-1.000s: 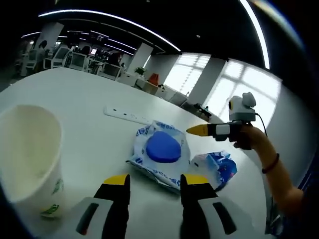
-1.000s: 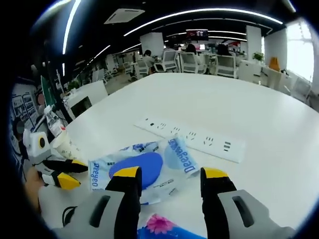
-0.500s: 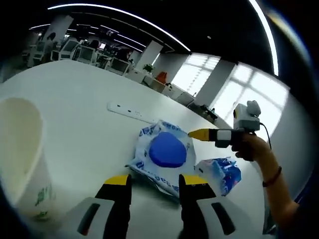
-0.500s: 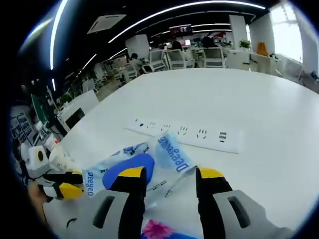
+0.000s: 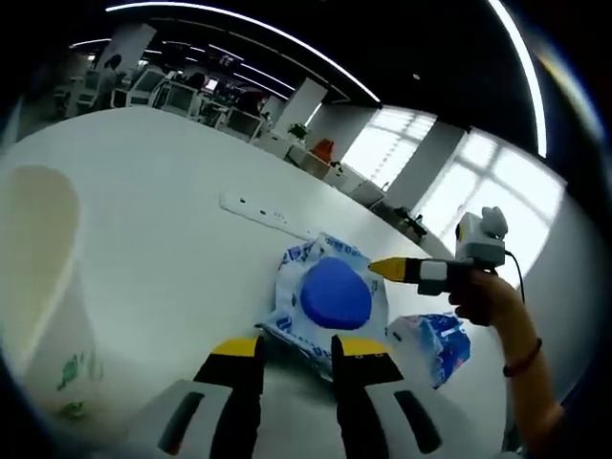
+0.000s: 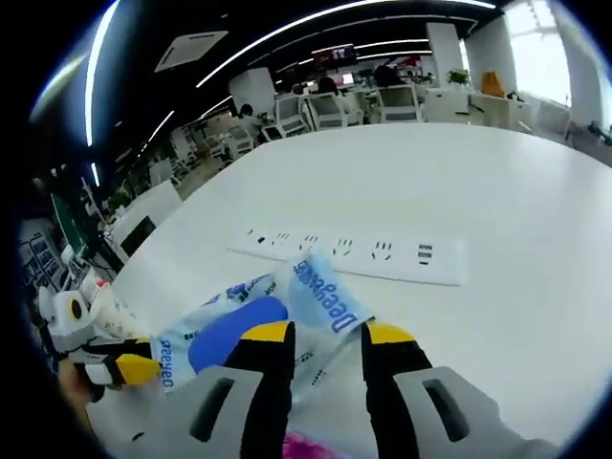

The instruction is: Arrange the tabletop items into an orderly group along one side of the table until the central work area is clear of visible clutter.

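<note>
Both hand-held grippers, left [image 5: 293, 346] and right [image 6: 325, 336], hover slightly parted over the wipes pack [image 5: 330, 296].

**Lighting and image quality**

Even, bright office light from ceiling strip lights [image 5: 239, 24] and daylight through blown-out windows [image 5: 459, 182]. White table [image 6: 459, 191] reflects softly, shadows faint. Strong fisheye bending at edges; the near paper cup [image 5: 43, 296] is blurred.

1. Left gripper [image 5: 295, 346] rises at bottom centre of the left gripper view, jaws narrowly parted.
2. Right gripper [image 6: 328, 335], bottom centre of its view, likewise nearly closed.
3. A hand [image 5: 486, 296] holds it at right.
</note>
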`<action>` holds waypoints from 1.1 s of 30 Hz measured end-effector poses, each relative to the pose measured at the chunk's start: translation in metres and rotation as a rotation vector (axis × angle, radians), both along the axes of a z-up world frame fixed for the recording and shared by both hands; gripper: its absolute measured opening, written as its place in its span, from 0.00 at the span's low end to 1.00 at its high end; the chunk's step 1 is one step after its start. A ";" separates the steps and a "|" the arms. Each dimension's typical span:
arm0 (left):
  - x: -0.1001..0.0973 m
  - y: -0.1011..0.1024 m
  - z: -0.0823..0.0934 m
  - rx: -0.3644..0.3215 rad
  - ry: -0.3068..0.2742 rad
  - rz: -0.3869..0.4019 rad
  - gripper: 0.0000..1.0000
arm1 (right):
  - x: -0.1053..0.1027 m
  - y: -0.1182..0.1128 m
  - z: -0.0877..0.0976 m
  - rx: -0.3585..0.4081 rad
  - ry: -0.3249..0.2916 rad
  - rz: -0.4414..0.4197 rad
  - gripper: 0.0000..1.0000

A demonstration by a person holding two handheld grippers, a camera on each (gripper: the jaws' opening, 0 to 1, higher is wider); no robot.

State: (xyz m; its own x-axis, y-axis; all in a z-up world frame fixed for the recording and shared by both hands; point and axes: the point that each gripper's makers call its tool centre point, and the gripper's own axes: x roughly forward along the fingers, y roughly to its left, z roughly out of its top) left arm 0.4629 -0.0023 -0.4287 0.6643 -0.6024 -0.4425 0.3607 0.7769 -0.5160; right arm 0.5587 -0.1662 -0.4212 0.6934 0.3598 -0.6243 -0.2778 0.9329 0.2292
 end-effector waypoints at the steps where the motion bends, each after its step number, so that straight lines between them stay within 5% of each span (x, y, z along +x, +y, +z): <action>1: 0.001 0.000 -0.001 0.004 0.006 0.003 0.22 | 0.000 -0.001 -0.002 0.002 0.007 -0.011 0.16; 8: -0.001 -0.001 -0.003 0.048 0.023 -0.013 0.17 | 0.000 0.001 -0.005 0.059 0.029 -0.045 0.11; 12: -0.004 -0.004 -0.008 0.013 0.091 0.000 0.10 | 0.000 0.002 -0.007 0.079 0.040 -0.058 0.06; 33: -0.002 -0.001 -0.007 0.016 0.104 0.020 0.03 | -0.002 0.008 -0.002 0.116 0.033 -0.053 0.00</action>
